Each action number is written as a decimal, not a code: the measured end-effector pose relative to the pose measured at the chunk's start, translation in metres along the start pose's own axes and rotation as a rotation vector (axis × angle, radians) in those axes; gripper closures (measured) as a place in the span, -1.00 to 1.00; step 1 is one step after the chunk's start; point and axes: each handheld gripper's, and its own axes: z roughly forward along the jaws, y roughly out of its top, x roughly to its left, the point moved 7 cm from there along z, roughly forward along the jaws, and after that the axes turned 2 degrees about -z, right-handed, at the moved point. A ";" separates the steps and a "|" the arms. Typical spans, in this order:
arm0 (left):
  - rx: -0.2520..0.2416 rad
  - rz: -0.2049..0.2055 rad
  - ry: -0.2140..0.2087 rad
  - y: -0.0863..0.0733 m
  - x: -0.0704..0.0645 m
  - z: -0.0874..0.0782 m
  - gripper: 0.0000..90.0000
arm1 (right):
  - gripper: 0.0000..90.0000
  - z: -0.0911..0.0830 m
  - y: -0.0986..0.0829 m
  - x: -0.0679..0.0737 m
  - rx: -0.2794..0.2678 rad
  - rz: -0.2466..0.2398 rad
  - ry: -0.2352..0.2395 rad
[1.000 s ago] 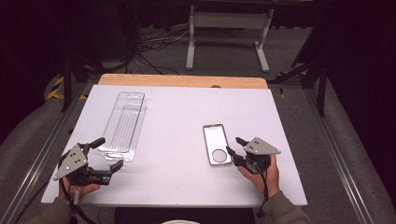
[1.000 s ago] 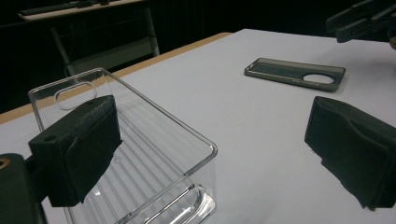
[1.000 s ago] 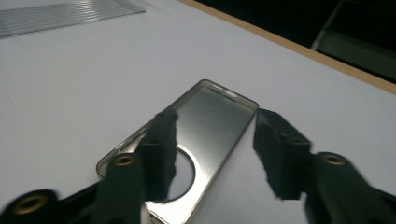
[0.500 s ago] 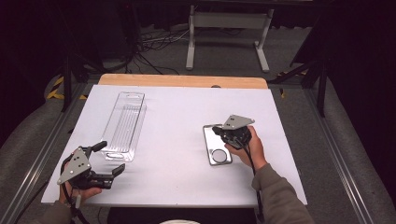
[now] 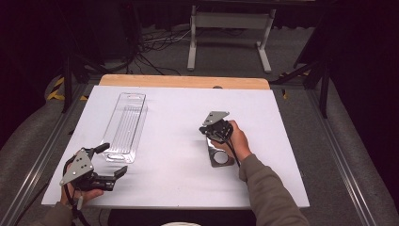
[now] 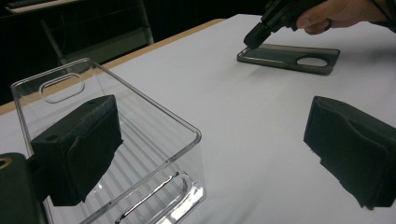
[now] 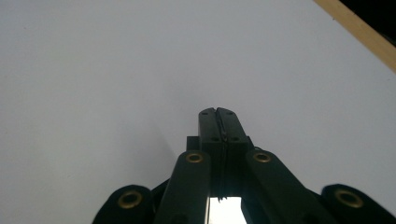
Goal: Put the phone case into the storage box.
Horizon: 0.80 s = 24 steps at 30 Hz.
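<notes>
A white desk (image 5: 179, 155) seen from above, with a person's two hands coming in from the near edge, each holding a black gripper. The right gripper (image 5: 210, 131) sits over the far end of a flat, dark phone case (image 5: 220, 153) that lies on the right half of the desk; its fingers are pressed together, and in the right gripper view they meet tip to tip (image 7: 218, 116) with a sliver of the case's shiny edge just beneath them. Whether they actually pinch the case's rim cannot be told. From the left gripper view, the tip of that gripper (image 6: 256, 36) comes down onto the far end of the case (image 6: 289, 58), which has a round camera cutout toward the person's side. The left gripper (image 5: 115, 162) rests near the front left corner, its fingers spread wide and holding nothing (one finger (image 6: 77, 147) shows through the clear wall of the bin). A long, clear plastic bin (image 5: 126, 126) lies on the left half, well apart from the case.
</notes>
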 end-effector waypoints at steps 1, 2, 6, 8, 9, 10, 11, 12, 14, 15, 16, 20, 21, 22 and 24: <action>0.001 -0.003 -0.003 0.000 0.000 0.000 -0.90 | 1.00 0.004 -0.001 -0.001 0.017 0.001 0.009; 0.002 -0.003 -0.003 0.000 0.000 0.000 -0.90 | 1.00 0.008 -0.002 -0.003 0.032 0.007 -0.001; 0.004 -0.007 -0.005 -0.001 -0.001 0.000 -0.89 | 1.00 0.018 -0.006 -0.007 0.079 0.003 -0.002; 0.007 -0.004 -0.004 -0.001 0.000 0.001 -0.89 | 1.00 0.022 -0.011 -0.010 0.106 0.010 -0.004; 0.007 -0.008 -0.005 -0.001 0.000 0.001 -0.89 | 1.00 0.023 -0.012 -0.011 0.106 0.017 -0.004; 0.007 -0.009 -0.006 -0.001 0.000 0.001 -0.89 | 1.00 0.023 -0.013 -0.013 0.107 0.021 -0.012; 0.011 -0.009 -0.008 -0.002 0.000 0.001 -0.89 | 1.00 0.023 -0.014 -0.015 0.114 0.026 -0.027; 0.011 -0.009 -0.008 -0.002 0.000 0.001 -0.88 | 1.00 0.021 -0.016 -0.019 0.120 0.034 -0.036; 0.008 -0.005 -0.005 -0.001 0.000 0.001 -0.88 | 1.00 0.021 -0.017 -0.021 0.123 0.040 -0.048; 0.009 -0.005 -0.006 -0.002 -0.001 0.002 -0.88 | 1.00 0.020 -0.019 -0.023 0.128 0.043 -0.050; 0.008 -0.005 -0.004 -0.001 -0.001 0.002 -0.87 | 1.00 0.018 -0.021 -0.025 0.137 0.041 -0.056; 0.009 0.002 -0.003 -0.001 -0.001 0.001 -0.86 | 1.00 0.009 -0.032 -0.038 0.176 0.083 -0.100; 0.008 0.002 -0.004 -0.001 -0.001 0.001 -0.85 | 1.00 0.007 -0.034 -0.040 0.180 0.093 -0.107; 0.008 -0.001 -0.004 -0.001 -0.001 0.002 -0.85 | 1.00 0.004 -0.037 -0.042 0.178 0.108 -0.107; 0.014 0.001 -0.006 -0.001 -0.002 0.002 -0.85 | 1.00 -0.002 -0.042 -0.045 0.184 0.128 -0.117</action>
